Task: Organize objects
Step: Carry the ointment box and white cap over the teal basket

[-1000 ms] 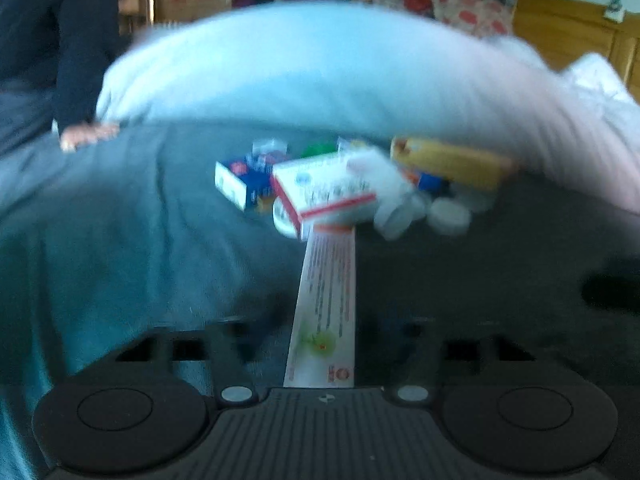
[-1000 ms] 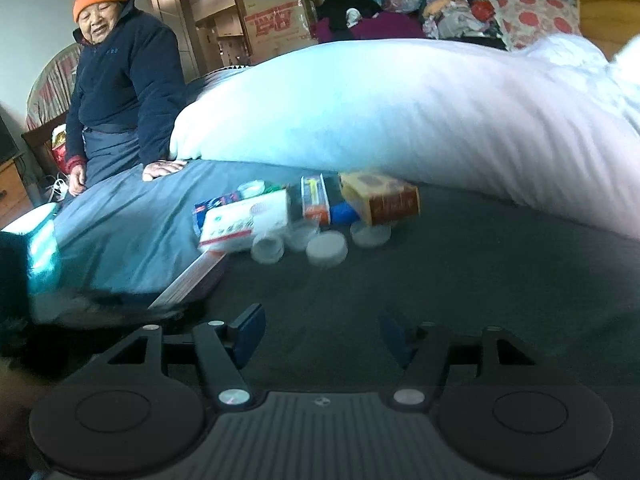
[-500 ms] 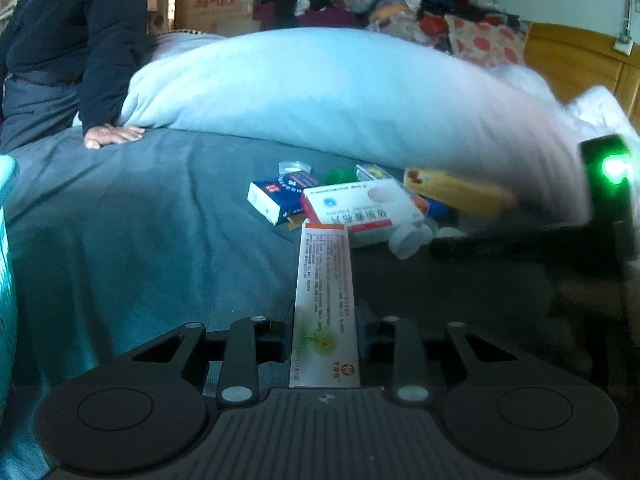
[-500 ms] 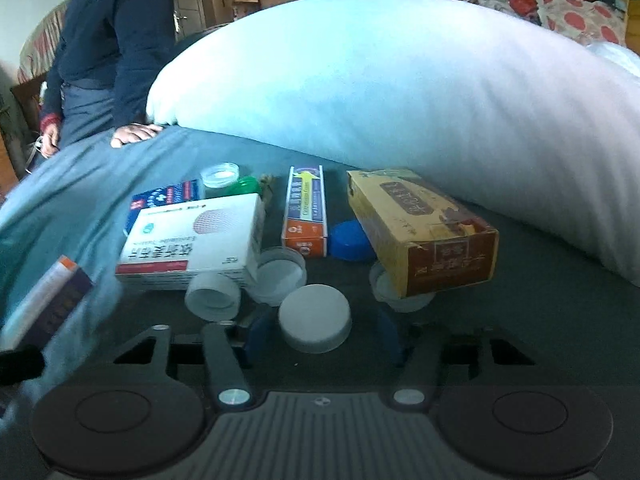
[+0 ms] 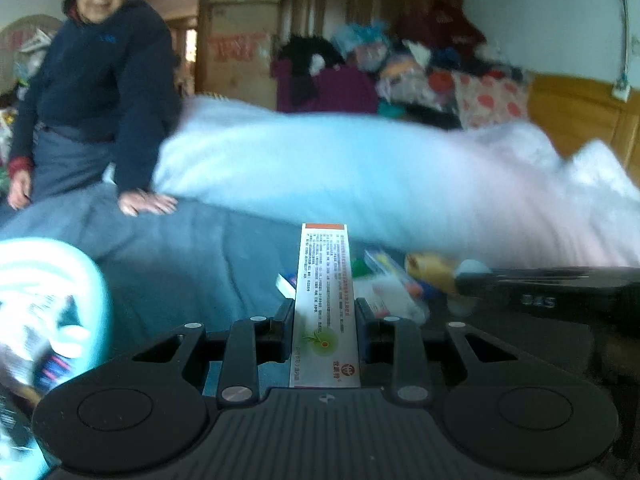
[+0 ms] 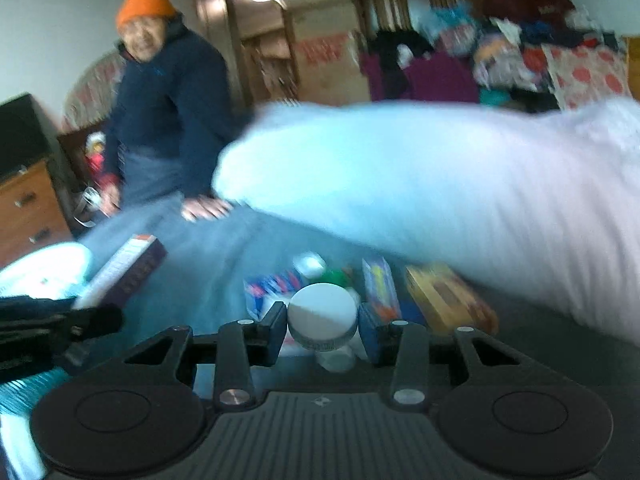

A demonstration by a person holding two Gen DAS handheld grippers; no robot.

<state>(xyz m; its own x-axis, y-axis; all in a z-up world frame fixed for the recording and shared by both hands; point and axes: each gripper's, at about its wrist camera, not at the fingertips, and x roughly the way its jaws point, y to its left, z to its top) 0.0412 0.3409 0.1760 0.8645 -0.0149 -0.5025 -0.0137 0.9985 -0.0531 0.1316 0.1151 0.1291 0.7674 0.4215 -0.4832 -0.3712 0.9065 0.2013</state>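
Left gripper clamped on a long box, held end-on, raised above the blanket. Box face: white with small red print, orange band at far end, green circle and a round red logo near the gripper; text too small to read. Teal basket at lower left, blurred contents.

Right gripper closed on a white-capped bottle, cap facing camera; label band under the cap unreadable. The long box also shows in the right view, with the left gripper's dark body below it.

Past both grippers, on the blanket: pile of boxes and caps, blue box, green cap, narrow blue-yellow box, yellow-brown box. All blurred, no legible text.

Behind: big white pillow. Person in orange hat, dark jacket, hand on the blanket. Cardboard box at back with red lettering, blurred.
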